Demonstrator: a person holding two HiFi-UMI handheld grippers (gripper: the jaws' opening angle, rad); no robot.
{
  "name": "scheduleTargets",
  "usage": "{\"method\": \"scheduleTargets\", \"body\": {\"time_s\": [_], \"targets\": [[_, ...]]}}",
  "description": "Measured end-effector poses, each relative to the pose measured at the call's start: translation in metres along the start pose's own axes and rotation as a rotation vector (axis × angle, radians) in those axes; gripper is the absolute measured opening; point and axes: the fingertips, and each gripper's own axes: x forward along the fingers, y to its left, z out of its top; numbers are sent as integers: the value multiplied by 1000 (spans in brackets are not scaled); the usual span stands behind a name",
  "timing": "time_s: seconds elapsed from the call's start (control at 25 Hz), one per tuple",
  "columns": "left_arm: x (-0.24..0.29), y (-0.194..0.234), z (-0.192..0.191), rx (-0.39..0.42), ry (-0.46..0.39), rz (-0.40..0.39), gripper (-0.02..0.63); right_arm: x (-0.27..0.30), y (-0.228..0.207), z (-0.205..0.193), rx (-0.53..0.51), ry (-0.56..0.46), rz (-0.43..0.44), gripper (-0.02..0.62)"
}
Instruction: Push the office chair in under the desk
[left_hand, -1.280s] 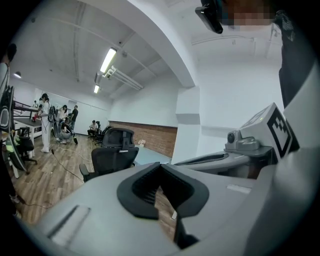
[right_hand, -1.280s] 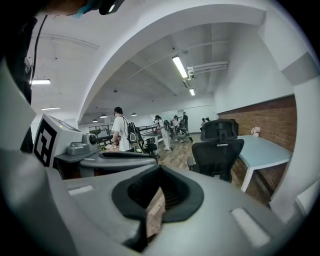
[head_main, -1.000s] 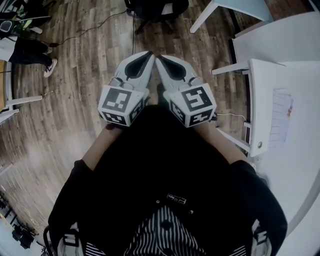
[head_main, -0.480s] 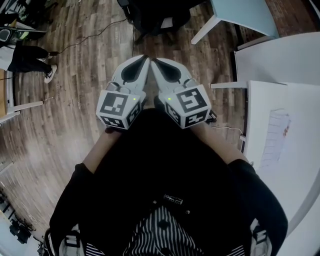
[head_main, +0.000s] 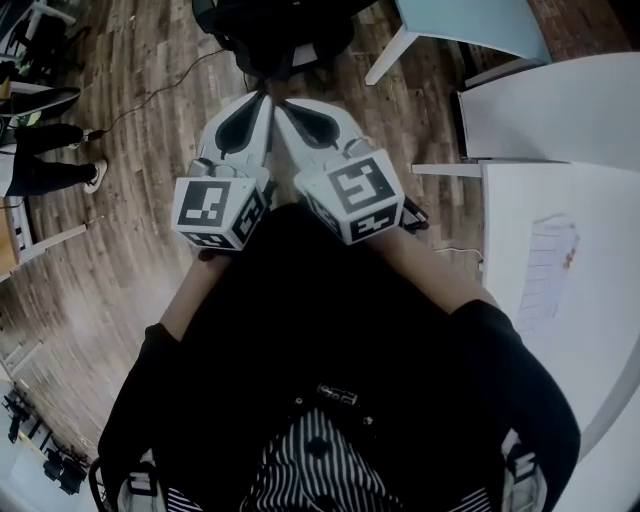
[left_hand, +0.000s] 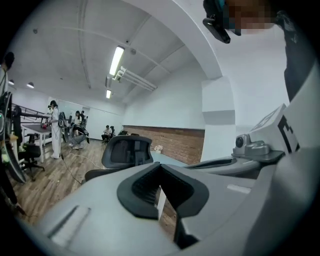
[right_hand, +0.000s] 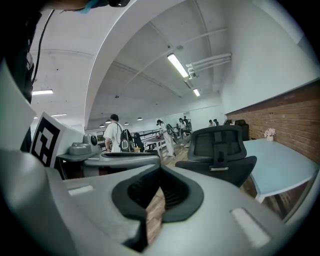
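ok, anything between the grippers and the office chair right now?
Nothing visible. The left gripper and right gripper, both shut and empty, point at the office chair with only bare wood floor between. A thin cable lies on the floor off to the left, clear of that line.

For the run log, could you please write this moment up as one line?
left tool: shut, empty | right tool: shut, empty | office chair: ahead, untouched | desk: right of chair
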Motion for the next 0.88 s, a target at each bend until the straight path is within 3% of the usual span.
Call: {"method": "scheduleTargets", "body": {"time_s": [0.52,0.88], "targets": [[81,-14,-6,48,49,-30,0,12,-85,3,50,-21,15,-2],[95,1,-4,48,82,-26,0,32,-96,5,76,-23,37,-2]]}}
